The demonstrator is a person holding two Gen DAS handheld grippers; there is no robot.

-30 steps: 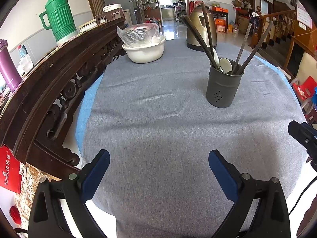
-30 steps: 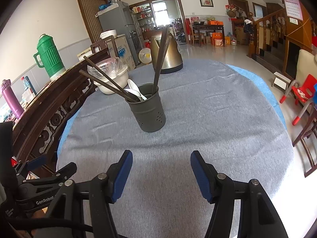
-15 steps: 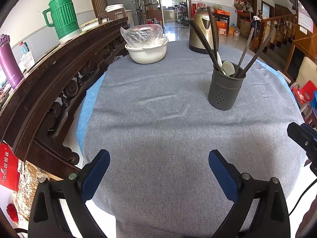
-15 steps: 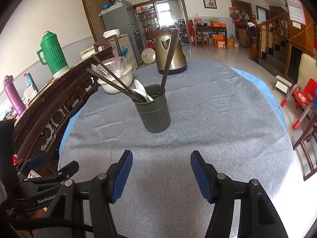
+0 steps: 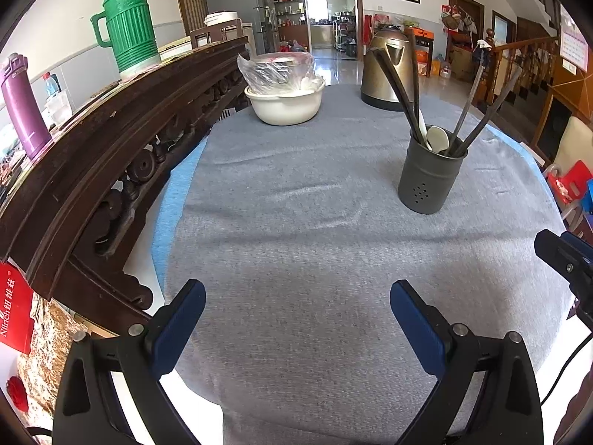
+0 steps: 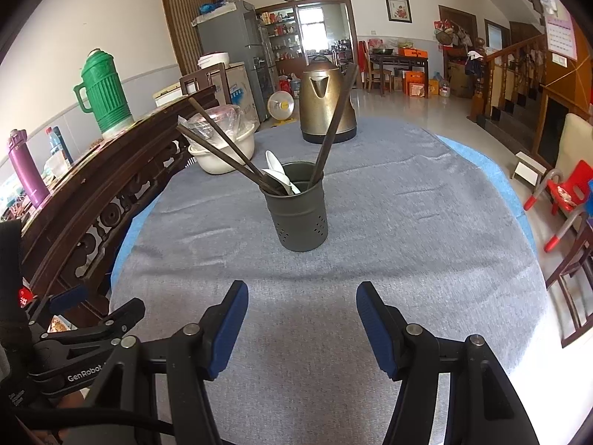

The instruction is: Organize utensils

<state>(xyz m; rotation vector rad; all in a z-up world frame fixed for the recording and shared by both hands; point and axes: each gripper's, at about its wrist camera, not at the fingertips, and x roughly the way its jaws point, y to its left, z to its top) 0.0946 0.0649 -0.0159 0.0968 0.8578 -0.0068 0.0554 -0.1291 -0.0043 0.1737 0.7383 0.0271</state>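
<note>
A dark grey perforated utensil holder (image 5: 430,176) (image 6: 299,209) stands upright on the grey tablecloth (image 5: 296,244). Inside it lean several dark chopsticks (image 6: 333,126) and white spoons (image 6: 280,178). My left gripper (image 5: 296,307) hovers open over the near edge of the cloth, well short and left of the holder, nothing between its blue pads. My right gripper (image 6: 302,304) is open too, pointing straight at the holder from a short distance. The right gripper's tip (image 5: 563,259) shows at the right edge of the left wrist view.
A white bowl (image 5: 283,102) with a plastic-wrapped dish and a brass kettle (image 5: 385,70) stand at the far side of the table. A dark carved wooden bench back (image 5: 111,141) runs along the left edge, with a green thermos (image 5: 128,37) behind it. Red chairs (image 6: 563,193) stand right.
Both grippers have tilted or pulled back slightly, so the holder sits a little lower in each view. Both stay open; nothing on the table has moved.
</note>
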